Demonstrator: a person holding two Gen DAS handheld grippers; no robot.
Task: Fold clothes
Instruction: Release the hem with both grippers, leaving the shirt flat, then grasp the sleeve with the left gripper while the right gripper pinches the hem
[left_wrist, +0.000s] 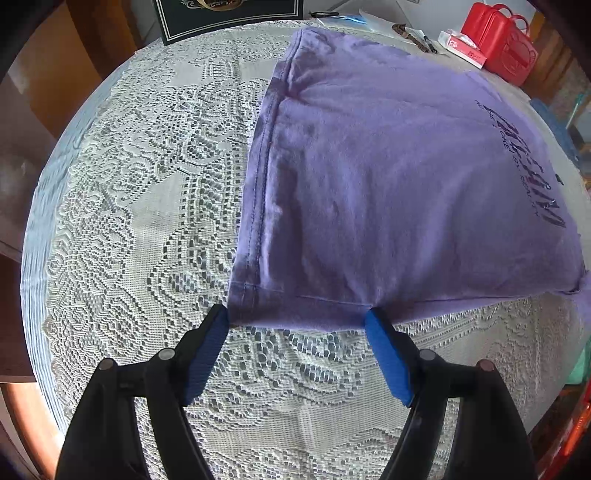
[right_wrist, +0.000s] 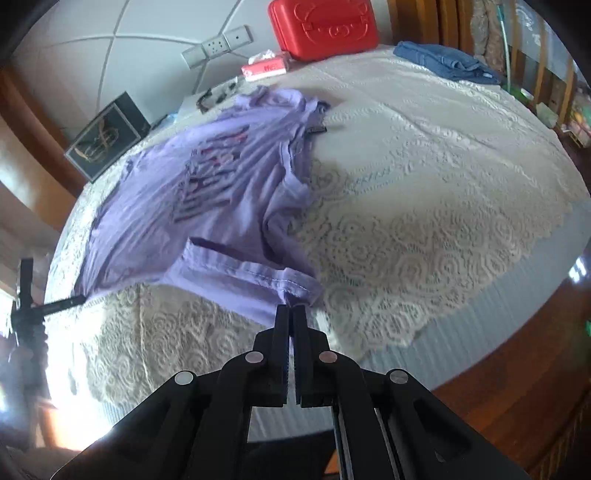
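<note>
Left gripper (left_wrist: 297, 319): jaws spread wide, blue pads (left_wrist: 207, 354) either side of the near edge of the purple T-shirt (left_wrist: 388, 177). Pad tips at the cloth's edge; nothing clamped between them.

Right gripper (right_wrist: 291, 308): jaws pressed together on a hemmed corner of the purple T-shirt (right_wrist: 207, 206), which is lifted slightly off the surface at that point. Right view is somewhat blurred.

T-shirt position: spread on the white lace tablecloth (left_wrist: 147, 221) covering the table. In the left view it lies mostly flat, stitched hem running along its left side, dark printed lettering (left_wrist: 524, 173) toward its right. In the right view the cloth is wrinkled, print facing up, collar end toward the far side.

Beyond the shirt, left view: dark framed picture (left_wrist: 229, 14) at the far table edge, a pen (left_wrist: 430, 43), a red-and-white tissue box (left_wrist: 463, 46), a red case (left_wrist: 498, 42) at far right.

Right view, far side: folded blue garment (right_wrist: 443, 61) resting on the tablecloth, well apart from the shirt; wall sockets (right_wrist: 218, 44) on the white wall behind.
</note>
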